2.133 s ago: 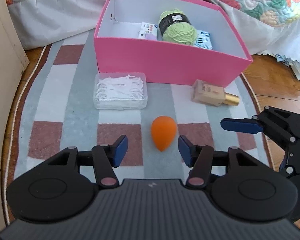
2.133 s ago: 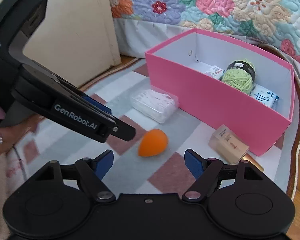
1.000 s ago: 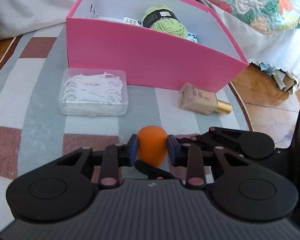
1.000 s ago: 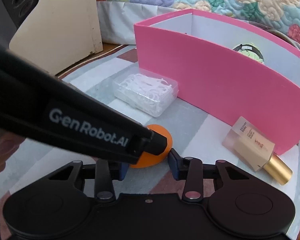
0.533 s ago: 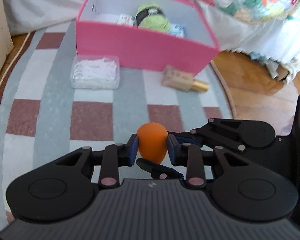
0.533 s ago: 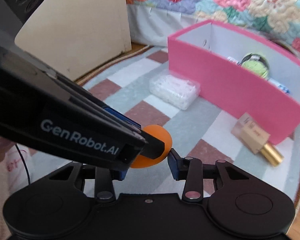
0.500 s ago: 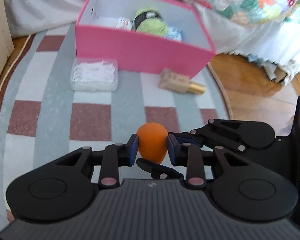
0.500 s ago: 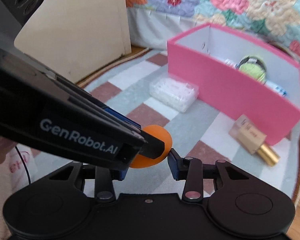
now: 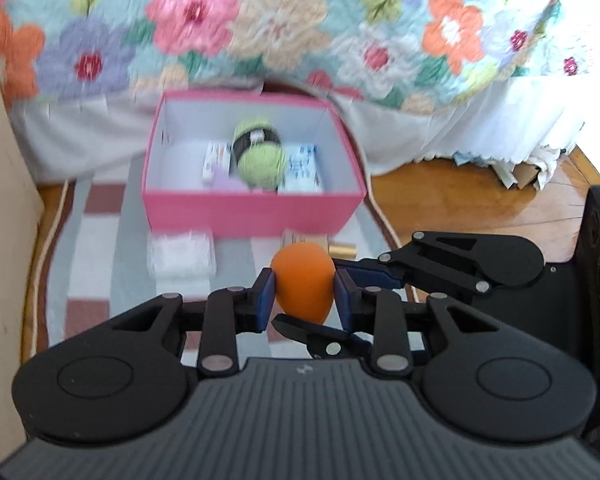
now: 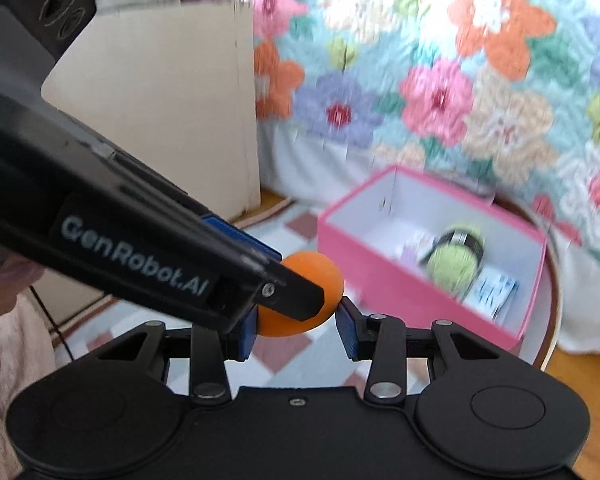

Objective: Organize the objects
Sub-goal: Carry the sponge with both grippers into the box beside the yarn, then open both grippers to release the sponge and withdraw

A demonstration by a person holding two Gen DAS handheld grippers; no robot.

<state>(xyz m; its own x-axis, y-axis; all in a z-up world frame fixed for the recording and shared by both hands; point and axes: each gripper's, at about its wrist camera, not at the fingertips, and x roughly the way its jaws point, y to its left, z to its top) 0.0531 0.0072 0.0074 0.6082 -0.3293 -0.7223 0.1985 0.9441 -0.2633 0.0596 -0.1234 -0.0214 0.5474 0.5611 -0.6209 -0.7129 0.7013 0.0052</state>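
The orange sponge point(image 9: 303, 283) has come up off the rug point(image 9: 96, 248) since a second ago: then it sat low over the checks with the pink box point(image 9: 252, 212) close ahead, and now it hangs high in the air with the whole box visible below and beyond it (both views are smeared by motion, so the lift is probably not finished). My reading is that the pick is done and the carry to the box is under way.

In the left wrist view the left gripper point(image 9: 302, 294) is clenched on the sponge, one blue pad pressed to each side of its wide middle, with the rounded top standing proud of the fingertips. In the right wrist view the right gripper point(image 10: 296, 326) is also closed around the same sponge point(image 10: 320, 276), from a crossing angle; its pads sit at the sponge's lower edges, though whether both truly press it I cannot tell.

The box already holds a ball of green yarn point(image 9: 260, 160) and some small packets. A clear plastic case point(image 9: 182, 256) and a small bottle point(image 9: 338, 249) lie on the rug just in front of it.
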